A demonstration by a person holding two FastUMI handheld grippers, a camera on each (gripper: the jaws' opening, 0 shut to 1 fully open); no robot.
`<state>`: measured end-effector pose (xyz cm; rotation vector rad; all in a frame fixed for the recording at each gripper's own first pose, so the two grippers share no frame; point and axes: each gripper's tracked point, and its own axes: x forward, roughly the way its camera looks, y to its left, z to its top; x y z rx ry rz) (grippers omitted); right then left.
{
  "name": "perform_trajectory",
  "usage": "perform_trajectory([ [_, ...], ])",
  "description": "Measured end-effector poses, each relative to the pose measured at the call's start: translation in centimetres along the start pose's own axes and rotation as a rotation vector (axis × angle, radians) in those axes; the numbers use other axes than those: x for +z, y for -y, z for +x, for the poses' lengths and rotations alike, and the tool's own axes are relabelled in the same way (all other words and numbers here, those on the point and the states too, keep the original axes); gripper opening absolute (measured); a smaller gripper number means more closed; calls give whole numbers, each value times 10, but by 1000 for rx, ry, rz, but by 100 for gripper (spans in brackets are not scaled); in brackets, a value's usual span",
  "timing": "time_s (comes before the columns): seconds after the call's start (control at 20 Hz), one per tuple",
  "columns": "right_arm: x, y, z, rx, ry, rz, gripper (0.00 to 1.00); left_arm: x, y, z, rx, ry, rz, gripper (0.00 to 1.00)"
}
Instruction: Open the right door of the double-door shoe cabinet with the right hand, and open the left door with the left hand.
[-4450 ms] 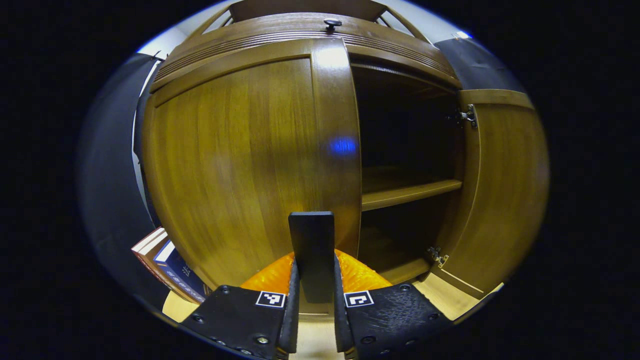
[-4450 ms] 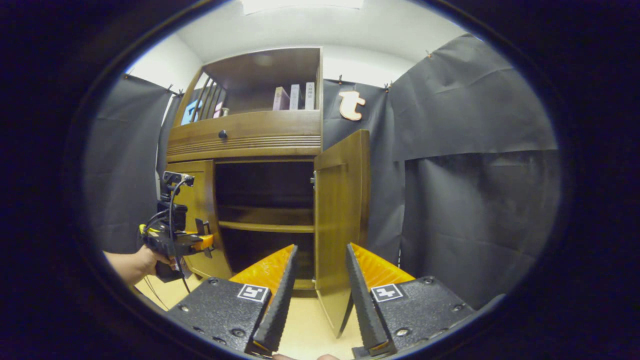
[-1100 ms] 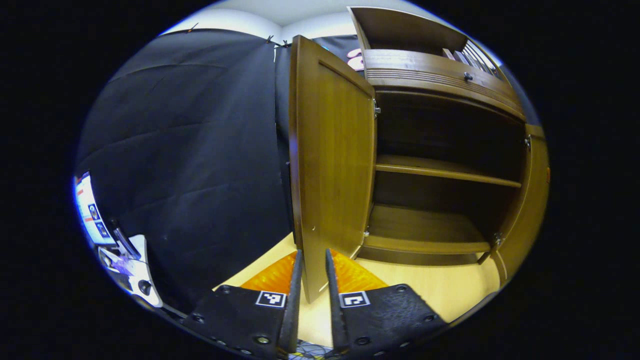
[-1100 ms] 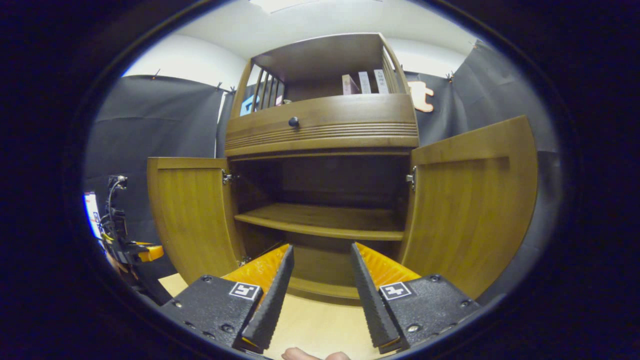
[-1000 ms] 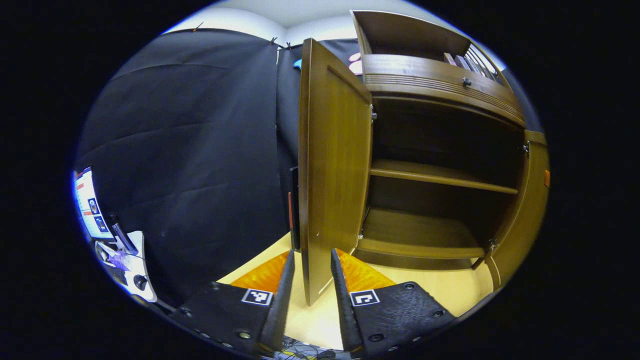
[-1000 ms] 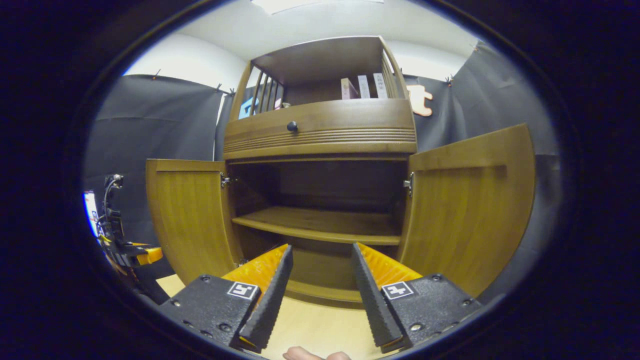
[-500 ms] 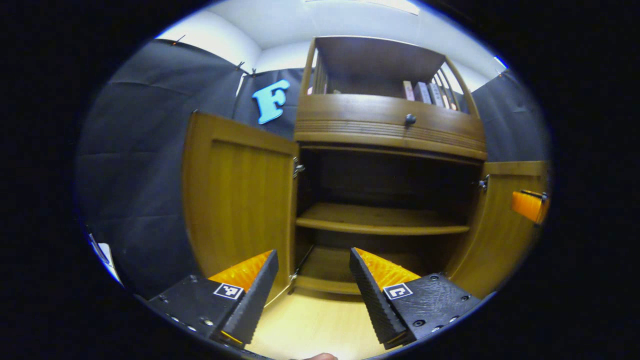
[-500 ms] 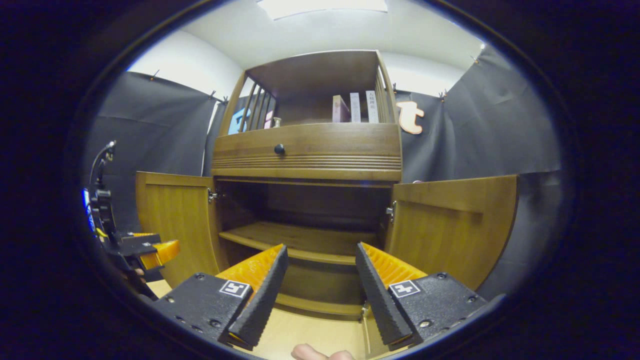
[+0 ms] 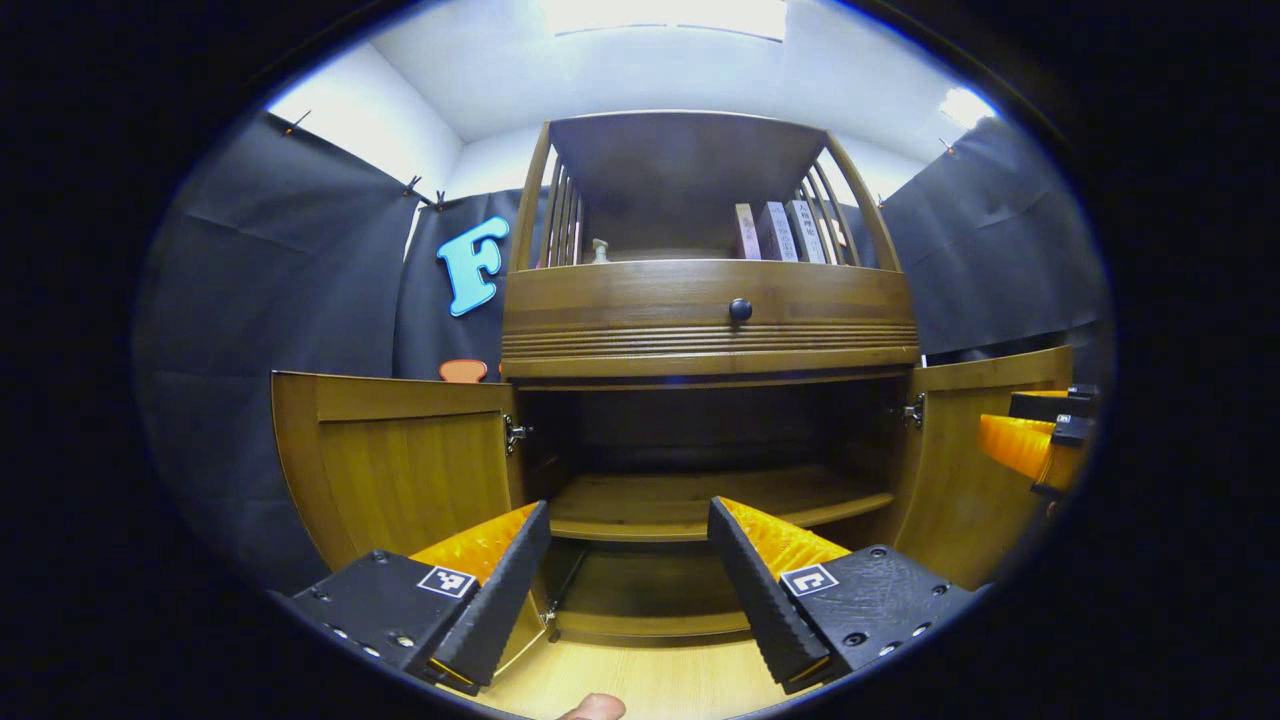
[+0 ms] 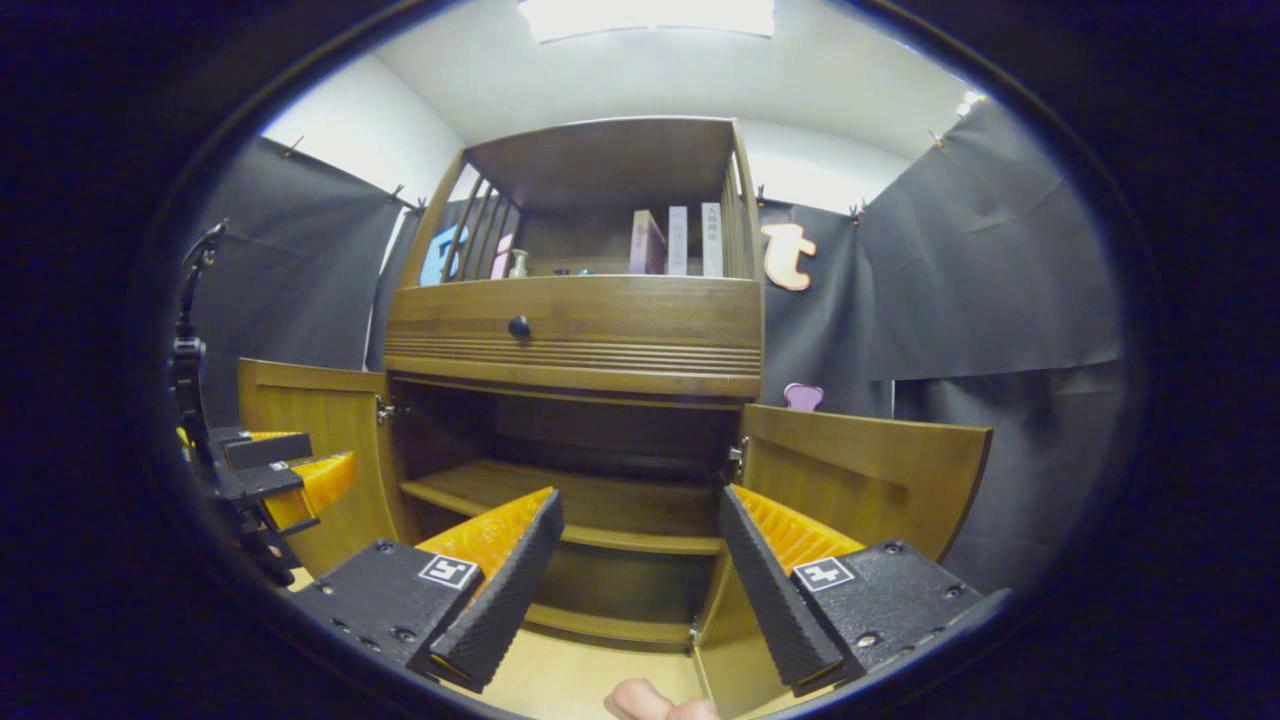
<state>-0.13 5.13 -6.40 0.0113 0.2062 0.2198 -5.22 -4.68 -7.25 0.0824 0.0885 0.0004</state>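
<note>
The shoe cabinet [image 9: 710,330] stands against the booth wall with both lower doors swung fully outward. In the left gripper view, the left door [image 9: 400,460] hangs open on its hinge at the cabinet's left side, and the right door [image 9: 975,470] hangs open at the right side. Between them the interior is exposed, with one shelf [image 9: 700,500] across the middle.

The left gripper [image 9: 628,580] is released, its fingers spread wide apart and holding nothing, set back from the cabinet opening. The right gripper [image 10: 640,590] is likewise released and empty, facing the opening, with the right door [image 10: 860,470] just behind its right finger.

Above the doors sits a drawer with a dark knob [image 9: 740,309]. Several books [image 10: 677,241] stand upright on the top shelf.
</note>
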Motion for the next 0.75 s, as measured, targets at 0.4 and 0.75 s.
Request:
perform_trajectory([
  [0.4,14,-7,-5,16,38,-6,100,18,4,5,-39,20,-2,95],
  [0.75,17,-5,-5,25,40,1,99,31,3,8,-35,35,14,95],
])
